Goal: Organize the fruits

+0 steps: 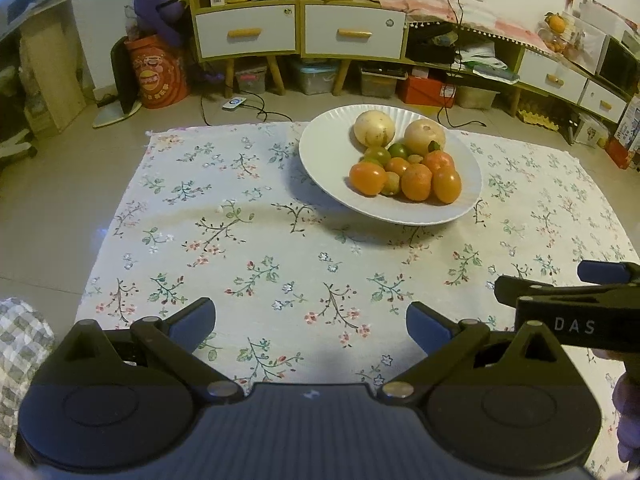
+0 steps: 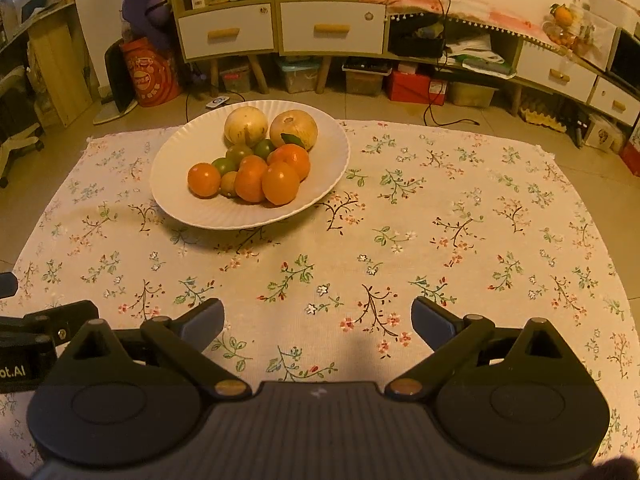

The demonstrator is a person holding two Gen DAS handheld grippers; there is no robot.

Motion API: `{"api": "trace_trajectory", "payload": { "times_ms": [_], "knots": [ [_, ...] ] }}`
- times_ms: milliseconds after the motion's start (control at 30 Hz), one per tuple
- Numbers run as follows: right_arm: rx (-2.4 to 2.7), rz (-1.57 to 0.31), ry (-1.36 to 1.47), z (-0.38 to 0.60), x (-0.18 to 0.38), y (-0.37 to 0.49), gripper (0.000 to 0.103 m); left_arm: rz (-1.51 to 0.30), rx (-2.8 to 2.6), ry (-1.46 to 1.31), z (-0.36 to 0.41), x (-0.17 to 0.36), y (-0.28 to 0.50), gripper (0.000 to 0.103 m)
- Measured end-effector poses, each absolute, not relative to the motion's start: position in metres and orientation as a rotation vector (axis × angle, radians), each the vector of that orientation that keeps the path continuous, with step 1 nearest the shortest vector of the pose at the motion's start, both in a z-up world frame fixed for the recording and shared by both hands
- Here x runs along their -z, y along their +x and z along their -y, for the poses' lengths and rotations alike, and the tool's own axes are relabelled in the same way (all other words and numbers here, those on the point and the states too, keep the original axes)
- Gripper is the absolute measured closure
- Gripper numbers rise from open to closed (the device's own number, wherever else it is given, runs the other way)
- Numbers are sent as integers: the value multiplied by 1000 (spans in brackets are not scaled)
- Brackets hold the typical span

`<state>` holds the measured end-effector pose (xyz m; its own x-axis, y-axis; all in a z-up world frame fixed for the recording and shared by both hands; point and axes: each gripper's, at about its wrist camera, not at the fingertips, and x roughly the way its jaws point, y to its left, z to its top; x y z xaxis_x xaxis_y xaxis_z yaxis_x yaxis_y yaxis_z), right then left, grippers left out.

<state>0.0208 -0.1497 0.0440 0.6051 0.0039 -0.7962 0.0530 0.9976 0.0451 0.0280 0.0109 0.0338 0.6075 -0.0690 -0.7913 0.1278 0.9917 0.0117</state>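
A white plate [image 1: 320, 152] stands on the floral cloth [image 1: 240, 248] and holds two pale round fruits [image 1: 374, 128], several orange fruits [image 1: 367, 178] and small green ones [image 1: 378, 156]. The plate also shows in the right wrist view [image 2: 168, 176] with the orange fruits [image 2: 280, 183] at its front. My left gripper [image 1: 311, 322] is open and empty above the cloth, well short of the plate. My right gripper [image 2: 318, 318] is open and empty too, and its side shows in the left wrist view [image 1: 560, 300].
The cloth [image 2: 440, 220] lies on a tiled floor. Cabinets with white drawers [image 1: 300, 32], storage boxes [image 1: 424, 88] and cables [image 1: 256, 104] stand beyond the far edge. A red drum [image 1: 160, 76] is at the back left.
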Motion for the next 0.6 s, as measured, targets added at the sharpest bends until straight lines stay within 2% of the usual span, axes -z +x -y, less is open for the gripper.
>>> {"api": "trace_trajectory", "payload": {
  "times_ms": [600],
  "knots": [
    [27, -925, 64, 149, -43, 20, 3, -921, 120, 64, -9, -32, 27, 11]
  ]
}}
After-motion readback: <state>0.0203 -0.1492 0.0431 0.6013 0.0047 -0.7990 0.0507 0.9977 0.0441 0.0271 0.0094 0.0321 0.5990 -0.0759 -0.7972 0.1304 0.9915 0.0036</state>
